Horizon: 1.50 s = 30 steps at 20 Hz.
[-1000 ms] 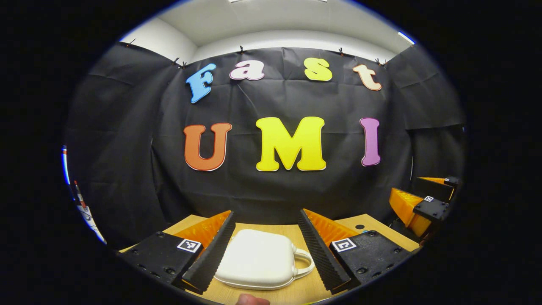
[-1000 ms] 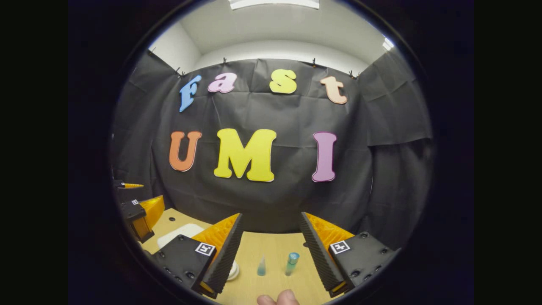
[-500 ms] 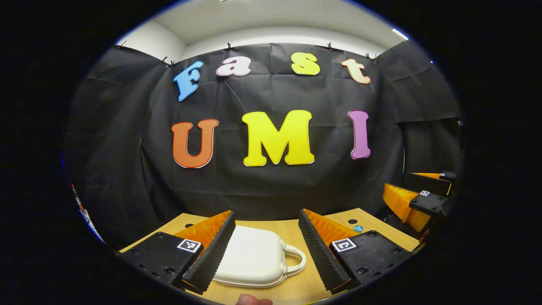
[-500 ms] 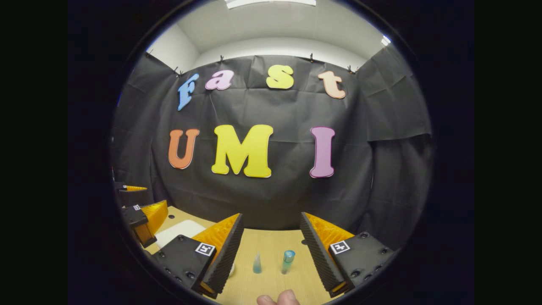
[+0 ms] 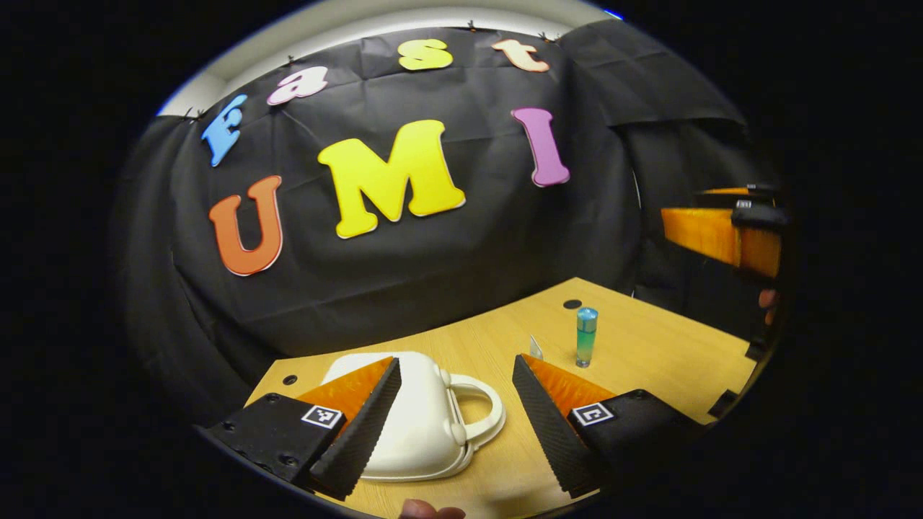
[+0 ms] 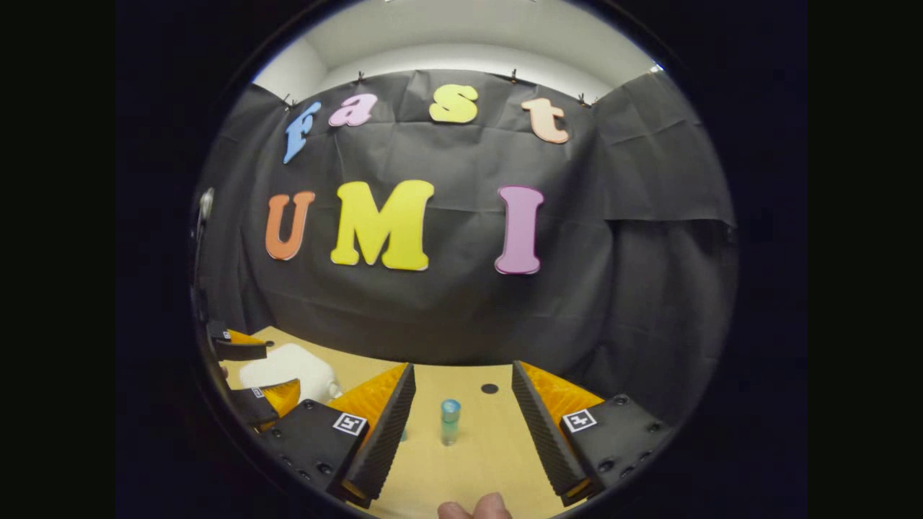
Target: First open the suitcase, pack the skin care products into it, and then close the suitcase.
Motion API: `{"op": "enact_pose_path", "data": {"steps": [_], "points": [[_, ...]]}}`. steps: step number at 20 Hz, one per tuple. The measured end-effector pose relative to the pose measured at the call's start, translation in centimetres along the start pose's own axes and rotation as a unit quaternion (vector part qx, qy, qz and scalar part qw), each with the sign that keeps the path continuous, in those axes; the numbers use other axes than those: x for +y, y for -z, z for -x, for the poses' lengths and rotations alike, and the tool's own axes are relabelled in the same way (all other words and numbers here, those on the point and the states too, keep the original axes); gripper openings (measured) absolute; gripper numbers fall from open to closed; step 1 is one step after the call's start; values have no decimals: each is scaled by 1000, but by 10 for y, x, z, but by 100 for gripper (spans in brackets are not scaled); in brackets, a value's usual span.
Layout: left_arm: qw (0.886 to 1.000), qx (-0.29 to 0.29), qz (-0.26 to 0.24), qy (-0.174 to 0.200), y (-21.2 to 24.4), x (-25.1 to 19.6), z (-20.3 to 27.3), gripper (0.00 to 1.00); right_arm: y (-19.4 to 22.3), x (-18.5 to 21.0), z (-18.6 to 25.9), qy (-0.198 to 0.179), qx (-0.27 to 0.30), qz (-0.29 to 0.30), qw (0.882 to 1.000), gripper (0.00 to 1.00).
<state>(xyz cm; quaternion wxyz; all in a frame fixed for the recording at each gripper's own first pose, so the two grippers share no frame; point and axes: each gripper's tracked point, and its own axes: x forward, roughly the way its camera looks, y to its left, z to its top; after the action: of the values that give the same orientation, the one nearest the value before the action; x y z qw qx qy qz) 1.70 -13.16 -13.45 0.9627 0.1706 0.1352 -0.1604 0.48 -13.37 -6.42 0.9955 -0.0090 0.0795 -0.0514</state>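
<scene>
A small white suitcase [image 5: 425,422] lies closed on the wooden table [image 5: 649,360], its handle [image 5: 484,411] pointing right. My left gripper [image 5: 454,360] is open just above it, one finger over the lid. A blue-green bottle [image 5: 585,336] stands upright farther right, a small clear cone-shaped item [image 5: 535,348] beside it. In the right gripper view, my right gripper [image 6: 462,365] is open, and the bottle [image 6: 450,421] stands between its fingers, farther off. The suitcase [image 6: 288,364] and the left gripper [image 6: 281,366] sit at the left there.
The table has a round cable hole [image 5: 572,304] behind the bottle and another [image 5: 289,379] near the suitcase. Black cloth walls close the back and sides. The right gripper [image 5: 721,231] hangs high at the right edge. A person's fingertip [image 6: 476,508] shows at the bottom.
The left gripper has tilted and swung so the suitcase sits under its left finger and the bottle is in sight. The right gripper has shifted; the bottle now lines up between its fingers.
</scene>
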Motion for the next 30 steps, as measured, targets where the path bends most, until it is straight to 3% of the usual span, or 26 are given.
{"op": "enact_pose_path", "data": {"steps": [4, 7, 12, 15, 19, 22, 26, 30], "points": [[989, 63, -127, 34, 45, -25, -30, 99, 22, -41, 1, 35, 25, -1, 999, 80], [969, 103, -220, 40, 76, -32, -47, 99, 36, -66, 0, 57, 41, 6, 997, 80], [938, 153, -309, 29, 109, -31, -62, 94, 51, -95, 1, 87, 56, -1, 995, 80], [926, 192, -323, 34, 131, -26, -72, 86, 58, -104, 4, 96, 64, -3, 993, 80], [912, 199, -357, 29, 132, -26, -85, 78, 67, -109, 3, 105, 76, -13, 991, 80], [900, 230, -369, 25, 143, -27, -95, 52, 65, -108, 5, 104, 70, -16, 992, 80], [877, 276, -393, 18, 153, -26, -102, 34, 68, -106, 10, 109, 64, -21, 992, 80], [884, 259, -389, 12, 143, -30, -102, 21, 70, -103, 16, 119, 72, -28, 990, 80]]}}
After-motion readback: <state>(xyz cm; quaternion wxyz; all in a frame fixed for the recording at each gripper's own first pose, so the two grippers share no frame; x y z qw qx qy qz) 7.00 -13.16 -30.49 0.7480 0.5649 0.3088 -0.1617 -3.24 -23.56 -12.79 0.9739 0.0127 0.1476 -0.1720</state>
